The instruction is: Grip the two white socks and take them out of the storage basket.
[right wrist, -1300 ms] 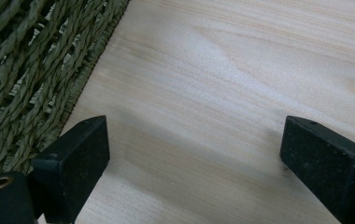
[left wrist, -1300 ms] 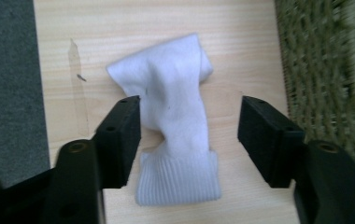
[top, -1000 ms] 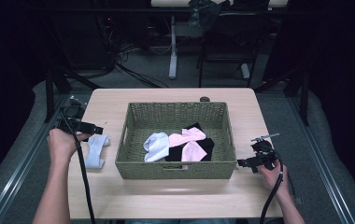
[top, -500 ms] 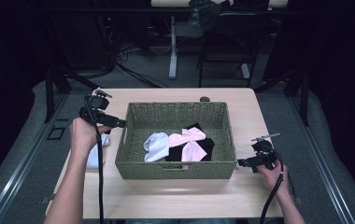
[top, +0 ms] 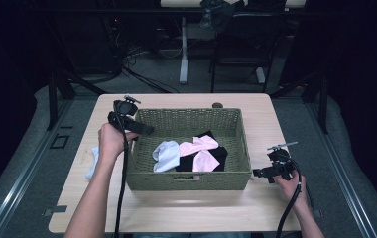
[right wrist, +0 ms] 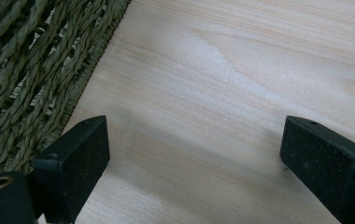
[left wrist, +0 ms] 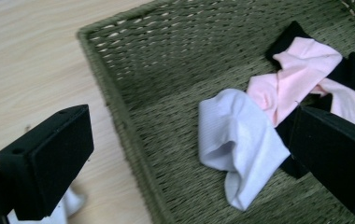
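Note:
A green woven basket [top: 186, 181] stands mid-table and holds a pale blue-white sock [top: 165, 154], a pink sock [top: 201, 151] and a black sock [top: 219, 154]. My left gripper [top: 147, 130] hovers over the basket's far left corner. Its jaws have just been opening and stand open with nothing gripped. In the left gripper view, the left gripper [left wrist: 194, 163] looks down on the white sock [left wrist: 241, 140], the pink sock [left wrist: 297, 74] and the basket's wall [left wrist: 166, 46]. My right gripper [top: 257, 172] rests open beside the basket's right front corner. The right gripper [right wrist: 189, 163] has bare wood between its jaws.
Another pale sock [top: 93, 161] lies on the table [top: 256, 213] left of the basket, partly behind the left forearm, and peeks out as a sock tip [left wrist: 70, 205] in the left gripper view. Basket weave [right wrist: 21, 70] sits close to the right gripper. Dark chairs and cables stand beyond the table.
The left hand has moved from the sock on the table toward the far side and right, up over the basket's left rim. The right gripper has stayed put.

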`<state>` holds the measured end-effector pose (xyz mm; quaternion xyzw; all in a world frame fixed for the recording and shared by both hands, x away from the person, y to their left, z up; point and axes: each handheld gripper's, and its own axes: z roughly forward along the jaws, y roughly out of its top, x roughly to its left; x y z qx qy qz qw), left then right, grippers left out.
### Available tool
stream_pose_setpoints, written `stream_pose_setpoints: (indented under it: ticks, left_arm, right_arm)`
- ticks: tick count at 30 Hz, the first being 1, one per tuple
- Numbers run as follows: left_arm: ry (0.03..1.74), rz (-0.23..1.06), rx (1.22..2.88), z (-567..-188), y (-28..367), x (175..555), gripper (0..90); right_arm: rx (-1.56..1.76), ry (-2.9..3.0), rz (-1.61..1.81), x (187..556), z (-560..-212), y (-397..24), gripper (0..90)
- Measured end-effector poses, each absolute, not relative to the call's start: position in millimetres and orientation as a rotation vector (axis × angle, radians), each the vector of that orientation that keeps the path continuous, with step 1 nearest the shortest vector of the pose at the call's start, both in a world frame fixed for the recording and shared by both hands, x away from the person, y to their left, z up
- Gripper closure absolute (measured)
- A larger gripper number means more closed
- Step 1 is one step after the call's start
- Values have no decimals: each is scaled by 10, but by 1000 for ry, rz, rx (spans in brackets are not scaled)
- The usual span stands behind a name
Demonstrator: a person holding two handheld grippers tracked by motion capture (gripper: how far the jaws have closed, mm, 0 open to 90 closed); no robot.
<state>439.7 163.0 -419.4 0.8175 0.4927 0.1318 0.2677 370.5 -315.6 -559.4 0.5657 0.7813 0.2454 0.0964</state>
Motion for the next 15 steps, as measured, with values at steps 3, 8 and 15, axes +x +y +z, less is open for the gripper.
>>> stream_pose_setpoints:
  ticks: [3,8,15]
  left_arm:
    - [1312,342,2213,-4263,1529,4418,2]
    - [1292,277,2221,-4403,1414,4448,5]
    - [1286,248,2236,-4609,1296,4478,9]
  right_arm:
    - [1674,2314,728,3703,-5593,-3155,80]
    - [1675,2317,728,3701,-5588,-3158,80]
    - [1675,2317,736,3701,-5587,-3158,81]
